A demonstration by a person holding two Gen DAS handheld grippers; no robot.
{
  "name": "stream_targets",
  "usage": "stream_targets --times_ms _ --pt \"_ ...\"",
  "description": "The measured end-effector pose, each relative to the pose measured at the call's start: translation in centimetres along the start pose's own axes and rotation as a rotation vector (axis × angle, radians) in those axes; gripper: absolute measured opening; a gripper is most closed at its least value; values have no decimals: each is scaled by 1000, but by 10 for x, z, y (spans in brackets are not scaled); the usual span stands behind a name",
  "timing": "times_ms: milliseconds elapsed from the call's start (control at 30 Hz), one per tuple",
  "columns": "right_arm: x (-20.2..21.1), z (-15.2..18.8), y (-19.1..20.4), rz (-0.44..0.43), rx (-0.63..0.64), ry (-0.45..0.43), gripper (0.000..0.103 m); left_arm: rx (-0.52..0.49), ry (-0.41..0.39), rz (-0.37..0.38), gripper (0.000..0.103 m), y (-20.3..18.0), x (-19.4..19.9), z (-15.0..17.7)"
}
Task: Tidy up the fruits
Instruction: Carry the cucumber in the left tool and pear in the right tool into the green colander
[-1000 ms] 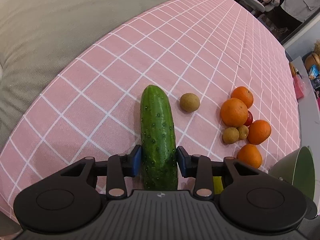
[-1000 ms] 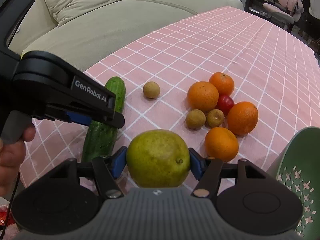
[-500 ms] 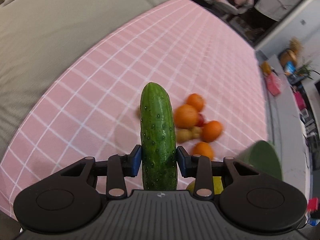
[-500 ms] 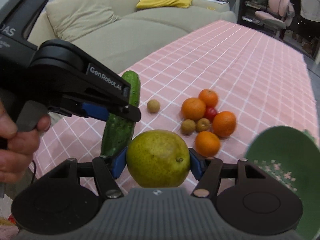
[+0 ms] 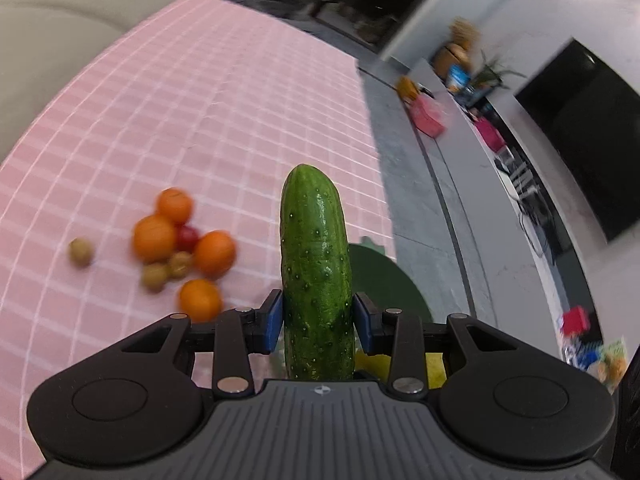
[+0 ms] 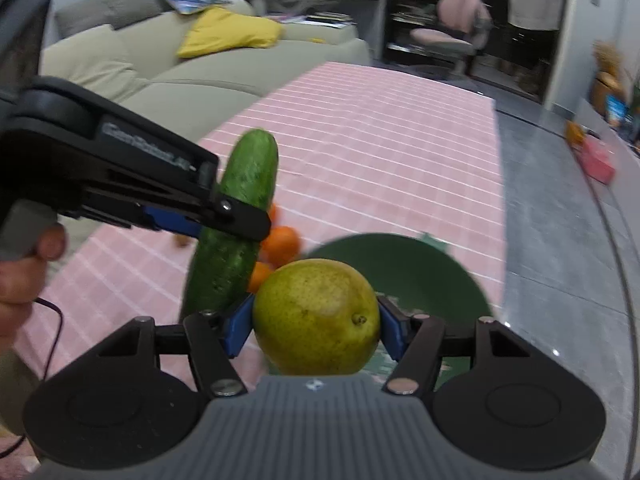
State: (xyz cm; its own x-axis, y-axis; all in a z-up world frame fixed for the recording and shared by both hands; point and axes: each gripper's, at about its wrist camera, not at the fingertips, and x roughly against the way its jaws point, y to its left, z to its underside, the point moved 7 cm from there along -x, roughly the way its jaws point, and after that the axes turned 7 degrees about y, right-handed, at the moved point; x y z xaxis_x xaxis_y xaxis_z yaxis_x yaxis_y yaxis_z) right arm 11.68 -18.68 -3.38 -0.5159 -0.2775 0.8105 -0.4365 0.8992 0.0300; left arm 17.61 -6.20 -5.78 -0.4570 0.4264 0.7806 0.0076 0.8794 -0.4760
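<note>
My left gripper (image 5: 318,322) is shut on a green cucumber (image 5: 316,264), held in the air above the pink checked tablecloth (image 5: 208,120). From the right wrist view the same cucumber (image 6: 236,224) hangs in the left gripper (image 6: 224,216) at the left. The right gripper (image 6: 316,330) is shut on a yellow-green pear (image 6: 316,322). A green colander (image 6: 416,272) lies just beyond the pear; its rim (image 5: 384,276) shows behind the cucumber. On the cloth lie several oranges (image 5: 154,238), small brown fruits (image 5: 154,276) and a red tomato (image 5: 187,236).
A beige sofa (image 6: 200,76) with a yellow cushion (image 6: 232,32) runs along the table's far left. Grey floor (image 6: 560,240) lies right of the table edge. A low shelf with clutter (image 5: 480,128) and a dark screen (image 5: 592,152) stand at the right. A hand (image 6: 24,280) grips the left handle.
Both grippers have risen off the table and swung right with the cucumber and pear. The fruit pile has slid left in the left wrist view; the colander now sits ahead.
</note>
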Motion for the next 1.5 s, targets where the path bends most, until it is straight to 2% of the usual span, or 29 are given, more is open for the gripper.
stream_targets --times_ms 100,200,300,667,1033,1167,1300,1333,1400,1500 --pt "-10 0 -21 24 -11 30 61 -28 17 -10 42 -16 -19 -1" --pt "-25 3 -36 45 -5 73 61 -32 48 -3 42 -19 -39 1" --pt "-38 6 -44 54 4 118 61 -62 82 -29 42 -20 -54 9" --pt "-87 20 -52 5 38 261 61 -90 171 -91 42 -8 -82 21" --pt "-96 30 -45 -4 80 311 61 -182 202 -160 42 -11 -90 29" --pt "-96 35 -38 6 117 332 61 -192 199 -156 43 -12 -87 29" --pt "-95 35 -39 1 101 353 61 -235 197 -159 45 -17 -87 29" --pt "-95 35 -39 1 101 361 62 -245 193 -155 45 -19 -86 29" --pt "-92 34 -37 34 131 354 66 -243 200 -133 54 -21 -85 29" --pt "-84 31 -36 73 179 353 72 -224 203 -109 56 -21 -83 29"
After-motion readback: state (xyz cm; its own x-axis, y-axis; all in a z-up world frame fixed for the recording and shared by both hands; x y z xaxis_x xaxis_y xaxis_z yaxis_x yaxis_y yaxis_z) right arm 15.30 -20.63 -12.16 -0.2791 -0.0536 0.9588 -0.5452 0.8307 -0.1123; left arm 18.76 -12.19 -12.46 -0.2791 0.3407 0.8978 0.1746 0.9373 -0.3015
